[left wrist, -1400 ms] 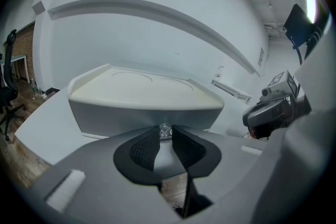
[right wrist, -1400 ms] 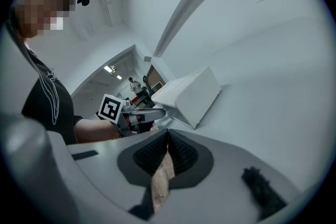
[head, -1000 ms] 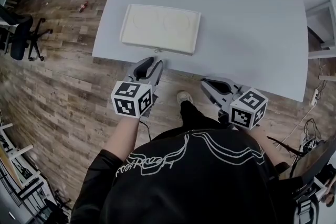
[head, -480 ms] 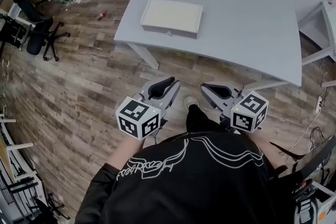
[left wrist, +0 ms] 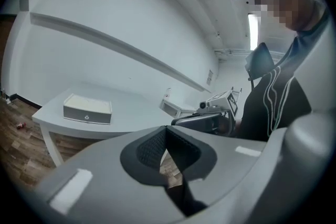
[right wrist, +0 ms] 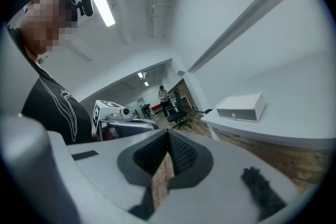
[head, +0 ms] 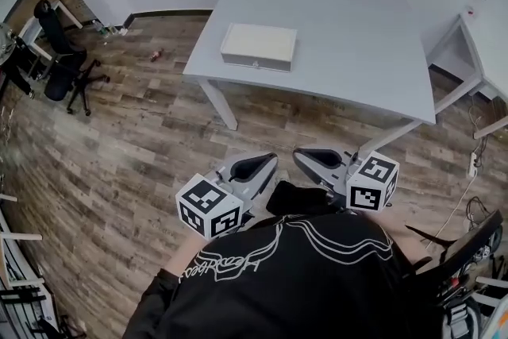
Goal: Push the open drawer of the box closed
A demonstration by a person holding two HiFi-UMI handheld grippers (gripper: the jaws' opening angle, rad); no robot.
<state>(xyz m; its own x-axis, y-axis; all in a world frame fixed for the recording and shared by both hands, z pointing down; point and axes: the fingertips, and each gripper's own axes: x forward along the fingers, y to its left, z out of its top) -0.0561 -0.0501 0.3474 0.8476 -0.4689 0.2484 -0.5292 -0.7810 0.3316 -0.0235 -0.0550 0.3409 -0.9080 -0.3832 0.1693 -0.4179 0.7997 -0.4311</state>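
Note:
The white box (head: 259,47) stands near the front edge of the grey table (head: 341,12), its drawer front flush with the case and a small knob showing. In the left gripper view the box (left wrist: 87,109) is far off at the left; in the right gripper view it (right wrist: 240,107) is far off at the right. My left gripper (head: 268,161) is held close to my body; its jaws have just been closing and are now shut, with nothing between them. My right gripper (head: 302,157) is beside it, also shut and empty. Both are well short of the table.
Wood floor lies between me and the table. A black office chair (head: 57,52) stands at the far left, with a small red object (head: 156,55) on the floor near it. A white side table (head: 468,52) is at the right. Another person (right wrist: 164,96) stands far back.
I have backed away from the table, so the box now looks small and distant. Both grippers have drawn back toward my body and risen. The left jaws have gone from open to shut.

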